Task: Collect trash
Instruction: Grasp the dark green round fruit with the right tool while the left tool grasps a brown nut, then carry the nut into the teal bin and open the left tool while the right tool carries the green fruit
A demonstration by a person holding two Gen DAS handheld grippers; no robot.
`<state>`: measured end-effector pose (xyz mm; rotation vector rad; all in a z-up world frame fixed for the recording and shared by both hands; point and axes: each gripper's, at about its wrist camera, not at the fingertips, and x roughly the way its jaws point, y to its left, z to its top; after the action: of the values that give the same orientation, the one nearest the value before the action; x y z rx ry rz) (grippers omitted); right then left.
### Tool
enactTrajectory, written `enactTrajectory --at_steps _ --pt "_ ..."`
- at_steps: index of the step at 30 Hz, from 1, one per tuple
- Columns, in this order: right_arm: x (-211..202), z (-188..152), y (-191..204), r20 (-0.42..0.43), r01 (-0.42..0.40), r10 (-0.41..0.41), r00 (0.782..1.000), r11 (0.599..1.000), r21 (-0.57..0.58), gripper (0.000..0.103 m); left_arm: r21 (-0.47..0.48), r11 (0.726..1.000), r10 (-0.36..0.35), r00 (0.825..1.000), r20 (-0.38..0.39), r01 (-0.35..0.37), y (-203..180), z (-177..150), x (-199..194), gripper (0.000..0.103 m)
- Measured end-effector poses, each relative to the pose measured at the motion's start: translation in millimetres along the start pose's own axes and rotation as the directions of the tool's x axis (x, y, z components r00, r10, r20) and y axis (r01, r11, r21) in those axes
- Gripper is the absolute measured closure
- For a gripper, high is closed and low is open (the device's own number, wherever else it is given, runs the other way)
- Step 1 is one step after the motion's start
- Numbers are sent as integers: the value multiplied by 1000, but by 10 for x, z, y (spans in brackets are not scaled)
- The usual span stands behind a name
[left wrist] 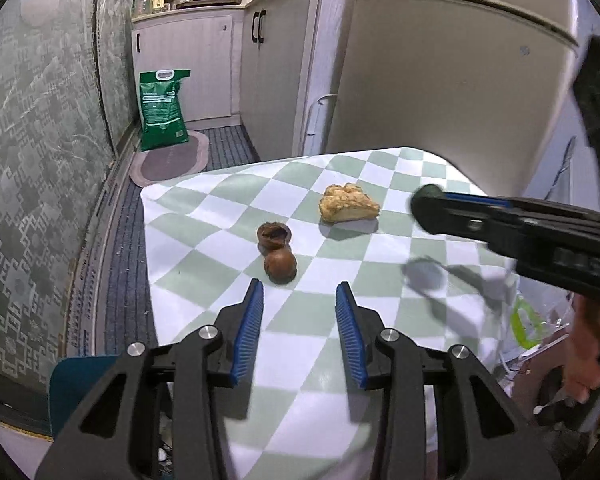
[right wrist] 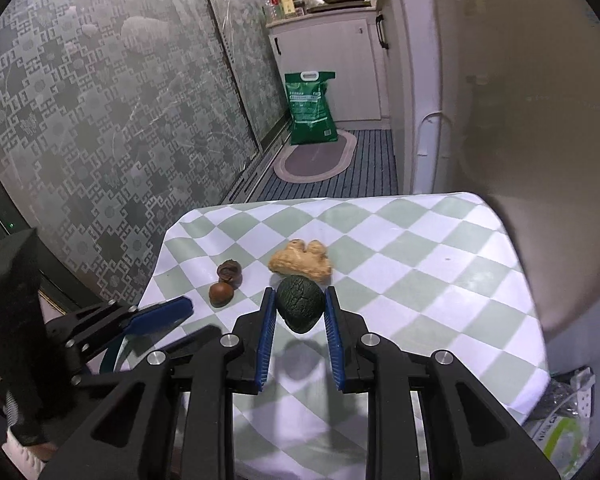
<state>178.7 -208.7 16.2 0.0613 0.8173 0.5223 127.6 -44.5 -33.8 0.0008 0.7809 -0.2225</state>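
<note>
Two brown round shells [left wrist: 277,250] [right wrist: 225,282] and a tan ginger-like lump [left wrist: 348,203] [right wrist: 301,265] lie on the green-and-white checked tablecloth [left wrist: 228,300] [right wrist: 440,280]. My right gripper [right wrist: 299,303] is shut on a dark green wrinkled lump [right wrist: 300,307] and holds it above the cloth, just in front of the tan lump. It shows from the side in the left wrist view [left wrist: 428,208]. My left gripper [left wrist: 299,292] is open and empty, just short of the nearer shell; it shows at the left of the right wrist view [right wrist: 172,312].
A fridge [left wrist: 452,72] stands behind the table. A plastic bag [right wrist: 560,428] with a green handle [left wrist: 524,322] hangs off the table's right side. A green sack [left wrist: 162,110] and an oval mat [left wrist: 172,158] are on the kitchen floor. A patterned glass door [right wrist: 100,120] runs along the left.
</note>
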Motion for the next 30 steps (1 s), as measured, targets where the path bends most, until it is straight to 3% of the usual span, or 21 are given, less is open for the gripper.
enactTrajectory --at_steps 23,28,30 --pt "-304 -130 -239 41 -48 48 998 999 -3 79 -3 994 107 994 -22 -107 -117 220 322 64" --pt "-304 -134 -252 38 -43 43 998 999 -4 79 41 993 111 994 -18 -110 -215 213 329 80" --pt "-305 -135 -249 37 -39 39 999 999 -6 79 50 992 118 993 -15 -117 -232 197 318 81"
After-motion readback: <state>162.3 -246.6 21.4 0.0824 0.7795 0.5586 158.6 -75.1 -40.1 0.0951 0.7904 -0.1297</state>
